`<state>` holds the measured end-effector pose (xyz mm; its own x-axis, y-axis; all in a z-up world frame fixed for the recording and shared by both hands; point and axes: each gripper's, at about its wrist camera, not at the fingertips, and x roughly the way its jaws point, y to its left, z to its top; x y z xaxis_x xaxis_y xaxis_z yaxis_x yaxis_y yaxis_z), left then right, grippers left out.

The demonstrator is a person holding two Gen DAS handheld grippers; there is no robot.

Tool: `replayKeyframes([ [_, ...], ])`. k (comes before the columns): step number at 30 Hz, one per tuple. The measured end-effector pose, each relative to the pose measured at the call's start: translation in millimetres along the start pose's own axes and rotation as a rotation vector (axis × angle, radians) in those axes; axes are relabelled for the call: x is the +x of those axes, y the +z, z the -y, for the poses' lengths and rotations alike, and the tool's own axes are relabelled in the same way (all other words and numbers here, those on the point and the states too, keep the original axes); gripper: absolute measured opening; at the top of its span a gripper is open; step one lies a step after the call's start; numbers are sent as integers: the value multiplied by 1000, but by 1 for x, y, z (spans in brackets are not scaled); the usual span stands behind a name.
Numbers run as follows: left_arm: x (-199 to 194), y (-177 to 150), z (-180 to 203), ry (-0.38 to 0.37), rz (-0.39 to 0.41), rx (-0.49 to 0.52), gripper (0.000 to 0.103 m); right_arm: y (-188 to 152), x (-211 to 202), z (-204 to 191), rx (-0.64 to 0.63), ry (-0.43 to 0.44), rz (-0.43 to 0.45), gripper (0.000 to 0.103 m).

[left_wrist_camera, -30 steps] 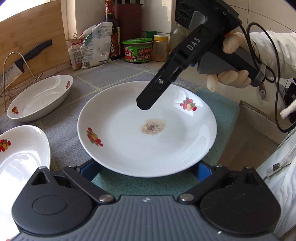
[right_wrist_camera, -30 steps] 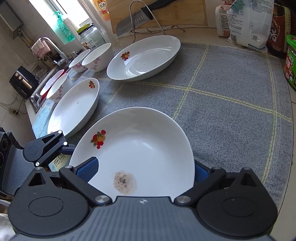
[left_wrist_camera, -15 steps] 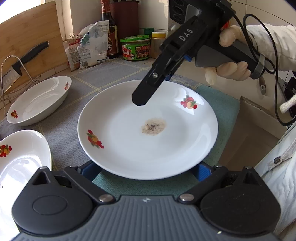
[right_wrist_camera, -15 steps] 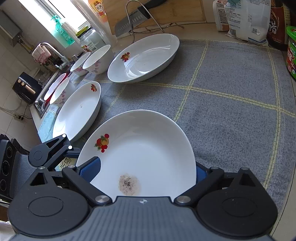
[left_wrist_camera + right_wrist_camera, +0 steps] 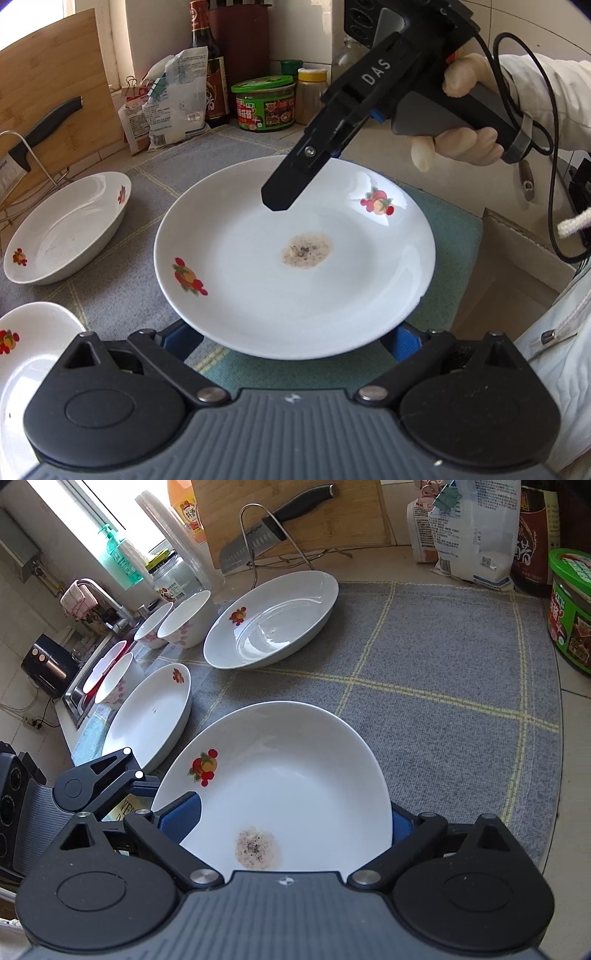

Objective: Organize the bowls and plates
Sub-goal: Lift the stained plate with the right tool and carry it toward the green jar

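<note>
Stained white round plate with fruit decals (image 5: 295, 258) fills mid-frame, over the grey checked mat (image 5: 443, 686). Left gripper (image 5: 291, 338) and right gripper (image 5: 295, 812) both straddle its rim, spread wide. Two similar white plates (image 5: 269, 620) and the small bowls (image 5: 186, 618), upper left, remain unstacked; sorting looks barely begun.

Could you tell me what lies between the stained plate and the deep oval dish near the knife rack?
Only bare grey mat separates the stained plate from the oval dish, shown in the right wrist view.
</note>
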<state>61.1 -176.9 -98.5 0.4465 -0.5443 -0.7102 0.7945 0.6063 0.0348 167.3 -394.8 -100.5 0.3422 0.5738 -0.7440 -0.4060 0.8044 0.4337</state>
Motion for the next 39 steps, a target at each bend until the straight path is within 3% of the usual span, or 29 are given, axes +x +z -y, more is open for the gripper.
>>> replayKeyframes([
  [19,61,55,-32,-13,14,39,100,43,-10,63,4,-54,69,101],
  [39,106,78,-41,-1,-1,45,100,63,-3,102,12,-103,95,101],
])
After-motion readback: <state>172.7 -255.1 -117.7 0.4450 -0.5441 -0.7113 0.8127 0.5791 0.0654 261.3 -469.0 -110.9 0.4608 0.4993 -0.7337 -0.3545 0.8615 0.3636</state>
